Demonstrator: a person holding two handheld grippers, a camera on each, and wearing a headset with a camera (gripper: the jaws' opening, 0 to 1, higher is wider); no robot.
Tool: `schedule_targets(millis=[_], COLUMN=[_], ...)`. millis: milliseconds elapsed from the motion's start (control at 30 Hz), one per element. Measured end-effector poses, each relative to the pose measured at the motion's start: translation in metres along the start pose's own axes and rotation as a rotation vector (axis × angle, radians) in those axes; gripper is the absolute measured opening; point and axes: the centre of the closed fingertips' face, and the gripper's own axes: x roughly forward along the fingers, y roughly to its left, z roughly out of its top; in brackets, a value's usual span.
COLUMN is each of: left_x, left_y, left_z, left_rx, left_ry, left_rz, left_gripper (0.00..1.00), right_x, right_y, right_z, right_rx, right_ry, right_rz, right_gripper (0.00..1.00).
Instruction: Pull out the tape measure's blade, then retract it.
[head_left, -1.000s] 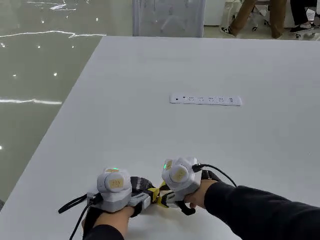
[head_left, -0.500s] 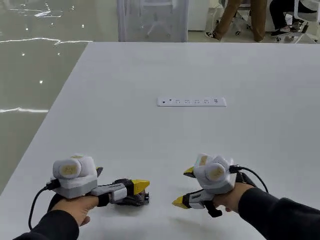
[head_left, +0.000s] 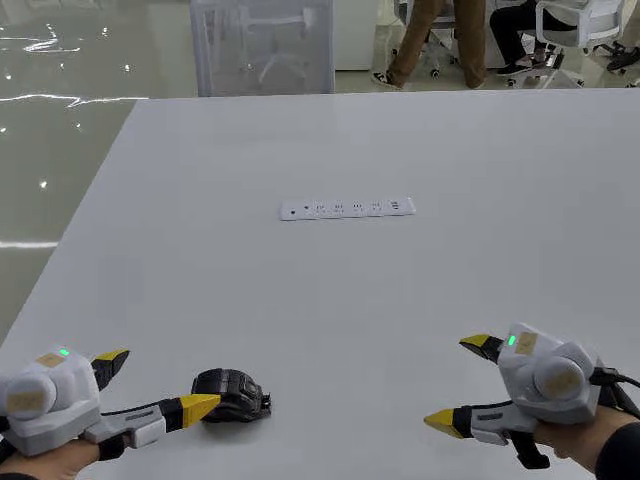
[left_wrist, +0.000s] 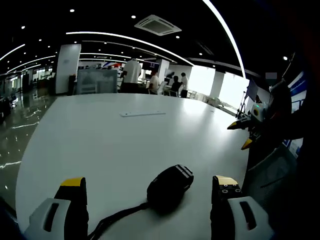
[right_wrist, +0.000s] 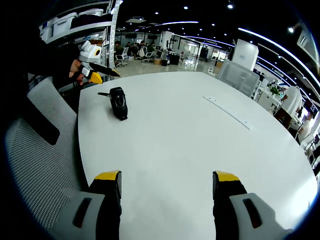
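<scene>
A black tape measure (head_left: 231, 395) lies on the white table (head_left: 350, 300) near its front left, blade in, with its wrist strap trailing. In the left gripper view the tape measure (left_wrist: 170, 186) sits just ahead of the open jaws, untouched. My left gripper (head_left: 155, 385) is open at the bottom left, its lower yellow tip close beside the tape. My right gripper (head_left: 458, 382) is open and empty at the bottom right, well apart from the tape. From the right gripper view the tape measure (right_wrist: 118, 103) lies far off, with the left gripper (right_wrist: 97, 72) beyond it.
A white power strip (head_left: 347, 209) lies mid-table. The table's left edge runs beside a glossy floor (head_left: 50, 180). A translucent chair (head_left: 262, 45) stands at the far edge, and people sit on office chairs (head_left: 560, 30) behind. A mesh chair (right_wrist: 35, 165) is near the right gripper.
Both grippers have let go of the tape measure and moved apart, left going left and right going right. The tape now lies alone on the table. The head camera also shifted.
</scene>
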Motion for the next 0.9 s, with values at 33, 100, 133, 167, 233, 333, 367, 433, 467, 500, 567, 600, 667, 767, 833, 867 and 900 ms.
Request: schedule_targets(millis=[33, 100, 133, 167, 233, 333, 367, 433, 467, 500, 567, 600, 667, 767, 833, 867, 900], left_x=[-0.003, -0.007, -0.009, -0.010, -0.013, -0.018, -0.020, -0.024, -0.025, -0.027, -0.030, -0.032, -0.034, -0.039, -0.042, -0.044, -0.045], left_y=[0.000, 0.000, 0.000, 0.001, 0.005, 0.011, 0.011, 0.010, 0.012, 0.012, 0.013, 0.014, 0.015, 0.011, 0.011, 0.011, 0.010], left_z=[-0.002, -0.002, -0.001, 0.000, 0.001, 0.000, -0.001, -0.004, -0.007, -0.008, -0.011, -0.014, -0.020, -0.036, -0.041, -0.043, -0.042], left_rx=[0.024, 0.028, 0.023, 0.022, 0.020, 0.008, 0.010, 0.025, 0.034, 0.036, 0.049, 0.061, 0.058, 0.082, 0.081, 0.079, 0.079], left_ry=[0.012, 0.013, 0.007, 0.002, -0.007, -0.021, -0.025, -0.031, -0.018, -0.018, -0.015, -0.006, 0.002, 0.023, 0.024, 0.016, 0.003], left_rz=[0.004, 0.000, -0.003, 0.000, 0.018, 0.032, 0.027, 0.018, 0.019, 0.017, 0.011, 0.009, 0.003, -0.009, -0.008, -0.004, -0.006], left_gripper=[1.00, 1.00, 1.00, 1.00, 1.00, 1.00, 1.00, 1.00, 1.00, 1.00, 1.00, 1.00, 1.00, 1.00, 1.00, 1.00, 1.00], right_x=[-0.007, -0.015, -0.018, -0.021, -0.026, -0.032, -0.034, -0.037, -0.038, -0.040, -0.043, -0.044, -0.045, -0.046, -0.049, -0.050, -0.051], right_y=[-0.001, -0.006, -0.007, -0.009, -0.014, -0.017, -0.017, -0.019, -0.019, -0.019, -0.018, -0.018, -0.016, -0.017, -0.017, -0.017, -0.018], right_z=[-0.001, -0.004, -0.010, -0.013, -0.023, -0.034, -0.036, -0.044, -0.048, -0.050, -0.057, -0.063, -0.069, -0.081, -0.083, -0.086, -0.088], right_rx=[0.001, 0.023, 0.058, 0.066, 0.072, 0.111, 0.116, 0.125, 0.132, 0.134, 0.138, 0.144, 0.147, 0.157, 0.162, 0.161, 0.161], right_ry=[-0.023, -0.043, -0.037, -0.033, -0.022, -0.026, -0.027, -0.028, -0.026, -0.023, -0.016, -0.013, -0.019, -0.005, -0.004, -0.004, -0.005], right_rz=[-0.010, -0.029, -0.030, -0.035, -0.065, -0.082, -0.082, -0.088, -0.086, -0.083, -0.082, -0.076, -0.057, -0.055, -0.057, -0.059, -0.059], right_gripper=[0.73, 0.74, 0.76, 0.78, 0.78, 0.80, 0.82, 0.84, 0.86, 0.87, 0.90, 0.89, 0.90, 0.95, 0.98, 0.99, 1.00])
